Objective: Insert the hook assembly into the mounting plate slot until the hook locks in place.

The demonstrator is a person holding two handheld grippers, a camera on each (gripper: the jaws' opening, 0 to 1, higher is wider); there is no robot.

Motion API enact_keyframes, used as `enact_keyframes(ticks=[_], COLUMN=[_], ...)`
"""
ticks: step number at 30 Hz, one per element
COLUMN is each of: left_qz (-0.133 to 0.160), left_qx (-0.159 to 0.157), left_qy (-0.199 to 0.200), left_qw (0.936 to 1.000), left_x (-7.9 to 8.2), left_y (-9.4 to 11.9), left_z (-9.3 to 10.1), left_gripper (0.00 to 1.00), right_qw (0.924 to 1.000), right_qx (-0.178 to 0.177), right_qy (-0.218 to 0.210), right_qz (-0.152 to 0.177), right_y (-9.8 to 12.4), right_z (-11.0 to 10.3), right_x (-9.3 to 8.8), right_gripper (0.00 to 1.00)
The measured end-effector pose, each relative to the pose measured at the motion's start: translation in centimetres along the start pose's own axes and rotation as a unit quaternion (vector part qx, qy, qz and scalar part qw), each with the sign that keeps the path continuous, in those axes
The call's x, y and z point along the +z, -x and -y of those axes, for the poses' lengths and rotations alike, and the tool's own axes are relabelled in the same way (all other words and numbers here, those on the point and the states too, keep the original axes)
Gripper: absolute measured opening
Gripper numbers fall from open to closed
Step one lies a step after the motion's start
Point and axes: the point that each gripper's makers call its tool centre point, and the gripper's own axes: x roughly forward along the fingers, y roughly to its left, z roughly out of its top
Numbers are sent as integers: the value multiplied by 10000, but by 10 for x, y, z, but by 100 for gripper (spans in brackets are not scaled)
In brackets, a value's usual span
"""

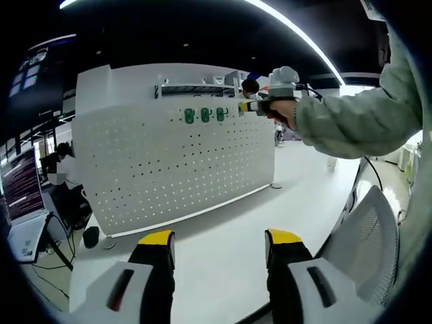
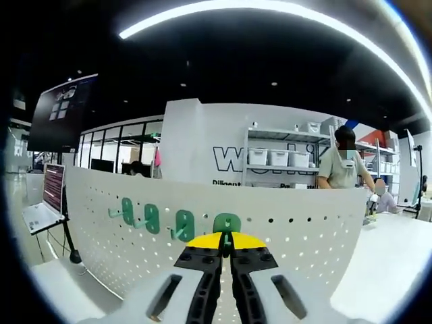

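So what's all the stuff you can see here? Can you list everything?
pegboard: one, white with rows of holes, standing upright on the table
green hooks: three already on the pegboard's top rows, plus a fourth right at the right gripper's tips
table: one, white, under the pegboard
mesh chair: one, white, beside the table
laptop: one, screen lit, on a stand past the table's end
shelves with bins: one unit, white, behind the pegboard
people: a few, in the background
left gripper: yellow-tipped, jaws open, holding nothing
right gripper: yellow-tipped, jaws closed at the fourth hook
hand: one, green sleeve, holding the right gripper
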Motion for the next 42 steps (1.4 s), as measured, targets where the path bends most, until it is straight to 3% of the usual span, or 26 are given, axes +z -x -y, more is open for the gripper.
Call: enact_keyframes(ticks=[15,42], left_qz=[-29,-15], left_qx=[40,-6], left_qy=[61,64], left_qw=[10000,10000], left_x=[-2,0], left_y=[-4,-10], left_z=[-8,-9], left_gripper=[54,54], right_qw=[9999,9994], right_qx=[-114,-124], right_qy=[60,253], right_qz=[-108,-189], right_y=[-23,-30], right_z=[-1,1], right_x=[-8,-13], right_gripper=[2,3])
